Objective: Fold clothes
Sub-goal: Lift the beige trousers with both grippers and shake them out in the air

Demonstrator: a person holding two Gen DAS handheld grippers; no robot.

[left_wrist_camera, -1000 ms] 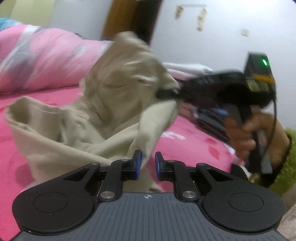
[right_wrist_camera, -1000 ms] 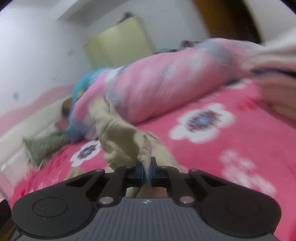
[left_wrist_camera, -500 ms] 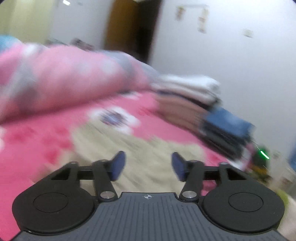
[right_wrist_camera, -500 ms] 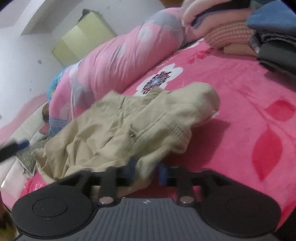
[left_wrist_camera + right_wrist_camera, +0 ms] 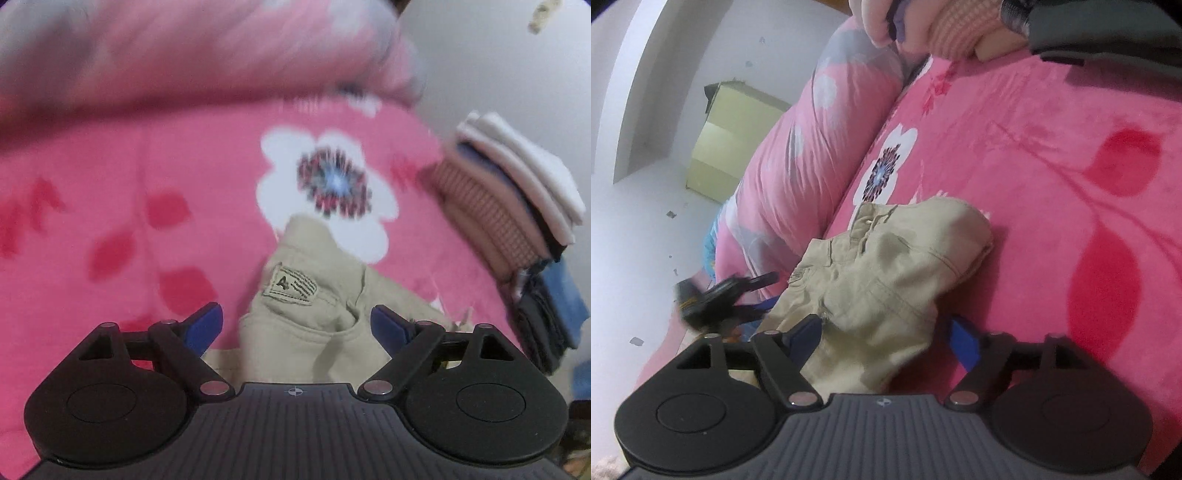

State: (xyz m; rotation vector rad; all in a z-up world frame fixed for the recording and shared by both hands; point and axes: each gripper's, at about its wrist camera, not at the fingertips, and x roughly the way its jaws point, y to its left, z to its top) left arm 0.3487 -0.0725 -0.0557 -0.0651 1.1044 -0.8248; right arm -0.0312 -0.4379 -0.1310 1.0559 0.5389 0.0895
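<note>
Beige pants point(image 5: 886, 266) lying crumpled on the pink bed point(image 5: 1052, 155), near the long pink pillow point(image 5: 820, 147). Left hand-held gripper point(image 5: 296, 325) opening wide, holding nothing, with the pants' waist and label point(image 5: 290, 284) just past the blue fingertips point(image 5: 205, 325). Right hand-held gripper point(image 5: 886, 338) opening too, cloth lying loose between the pads but not pinched. Folded stack point(image 5: 517, 214) sitting well apart at the bed's far side. Could go wrong: grabbing only the top layer and dragging the heap into a worse bunch. Could also pinch the fuzzy blanket along with the cloth. Hard to find the legs in such a lump.
</note>
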